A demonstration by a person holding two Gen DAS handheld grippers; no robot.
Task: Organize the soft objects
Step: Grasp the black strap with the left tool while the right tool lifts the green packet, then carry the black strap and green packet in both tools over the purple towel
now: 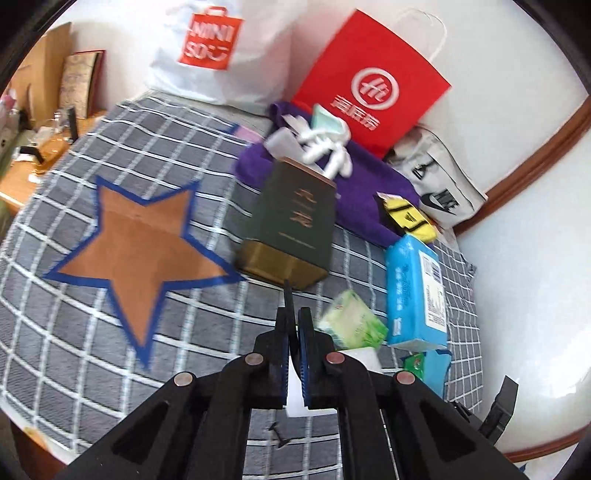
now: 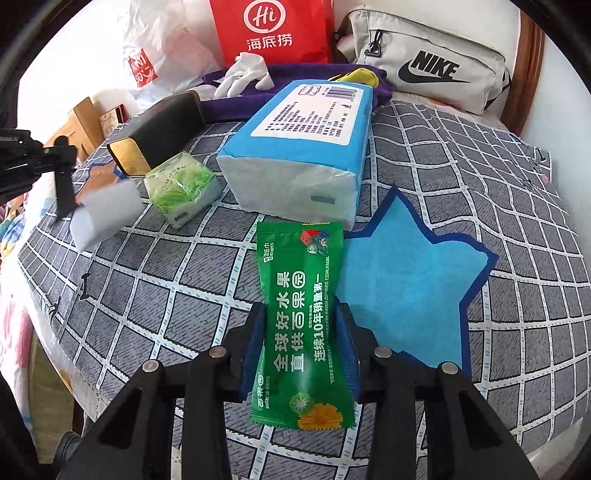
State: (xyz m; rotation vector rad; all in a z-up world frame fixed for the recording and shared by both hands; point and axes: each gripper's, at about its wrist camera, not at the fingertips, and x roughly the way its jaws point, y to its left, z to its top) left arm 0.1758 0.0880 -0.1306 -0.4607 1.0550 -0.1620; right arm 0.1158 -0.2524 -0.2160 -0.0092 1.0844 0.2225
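My left gripper [image 1: 295, 314] is shut on a white foam block [image 1: 295, 400]. The right wrist view shows that block [image 2: 107, 214] lifted over the bed's left side, with the left gripper [image 2: 66, 206] on it. My right gripper [image 2: 301, 306] points down at the checked bedspread [image 2: 147, 295]. A green wet-wipes packet [image 2: 299, 266] lies lengthwise between its blue pads [image 2: 255, 343], which press on both long edges. A blue star patch [image 2: 406, 280] lies just to the right of the packet. An orange star patch [image 1: 140, 251] lies on the left of the bed.
A big blue tissue pack [image 2: 295, 147], a small green tissue pack [image 2: 181, 188] and a dark green box [image 2: 162, 125] lie mid-bed. Behind them are a purple cloth [image 1: 369, 192] with white gloves [image 2: 243, 74], a red paper bag [image 2: 273, 29], a grey Nike bag [image 2: 424, 59] and a white shopping bag [image 1: 221, 48].
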